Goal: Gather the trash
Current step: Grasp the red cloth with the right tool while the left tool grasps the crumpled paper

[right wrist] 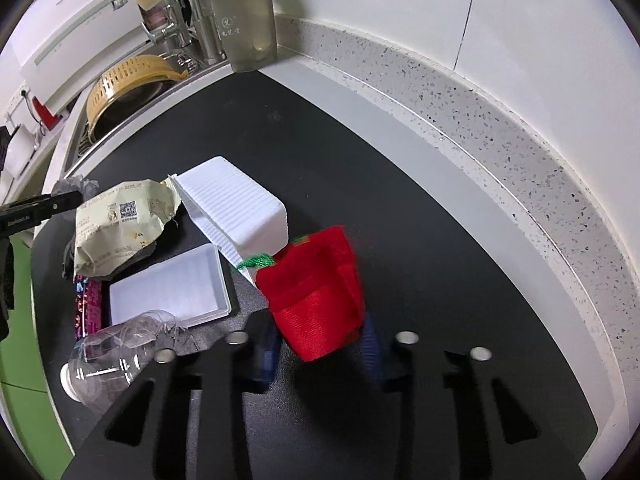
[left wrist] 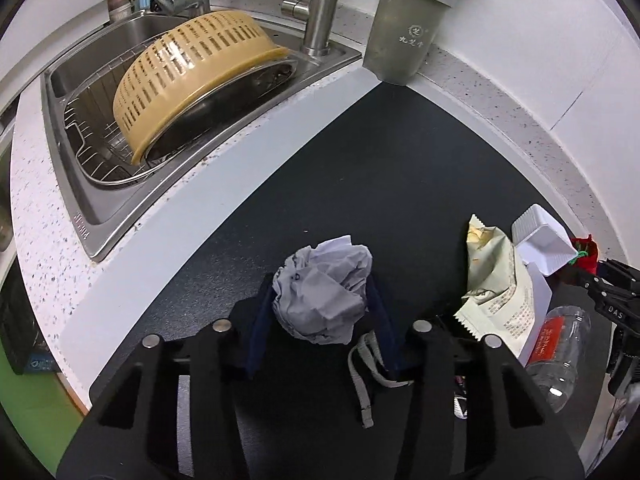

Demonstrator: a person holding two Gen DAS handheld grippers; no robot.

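Note:
My left gripper is shut on a crumpled grey paper ball just above the black mat. My right gripper is shut on a red mesh bag with a green drawstring. To its left lie an open white foam box, its lid, a pale snack wrapper, a clear plastic bottle and a purple wrapper. The wrapper, box and bottle also show right of the left gripper.
A sink with a wire rack holds an overturned yellow colander at the left. A grey shaker cup stands at the back corner by the tap. A speckled counter ledge and white wall bound the right.

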